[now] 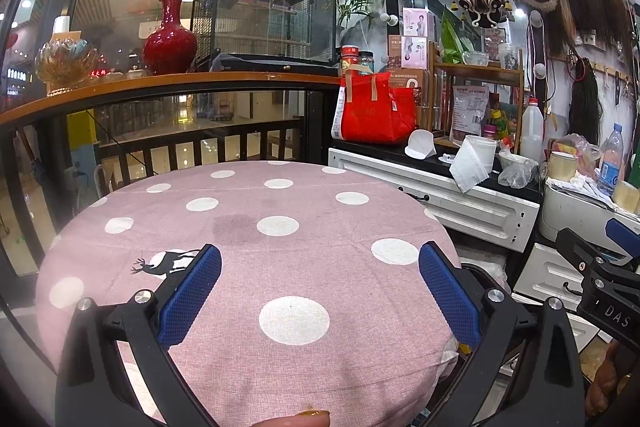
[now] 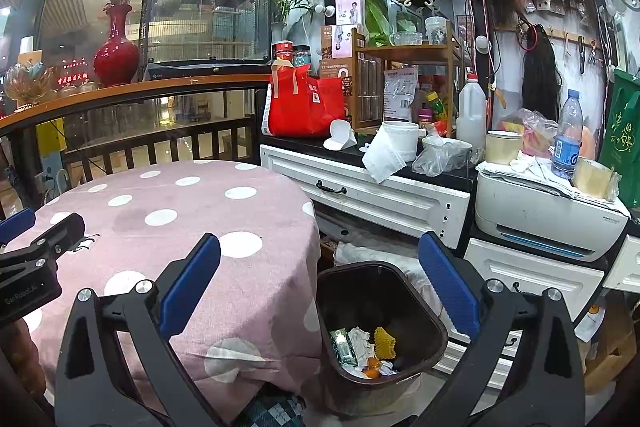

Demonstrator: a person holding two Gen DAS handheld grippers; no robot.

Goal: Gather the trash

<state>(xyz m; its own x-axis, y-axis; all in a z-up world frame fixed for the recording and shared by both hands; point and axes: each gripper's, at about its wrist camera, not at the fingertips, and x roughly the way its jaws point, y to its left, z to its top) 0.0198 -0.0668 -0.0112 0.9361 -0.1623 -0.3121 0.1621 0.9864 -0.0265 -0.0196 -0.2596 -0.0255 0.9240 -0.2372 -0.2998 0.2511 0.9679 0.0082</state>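
"das" lettering on right claw

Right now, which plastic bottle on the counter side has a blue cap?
The clear water bottle with the blue label, standing on the printer. The white jug beside the wooden rack is red-capped.

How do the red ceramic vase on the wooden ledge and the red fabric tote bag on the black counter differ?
The red ceramic vase is glossy, bulbous and narrow-necked; the red fabric tote bag is matte, boxy and soft. The vase holds dried twigs, while the bag has beige handles and white labels. The vase stands higher, on the wooden ledge; the bag sits on the black counter. Both are red and upright.
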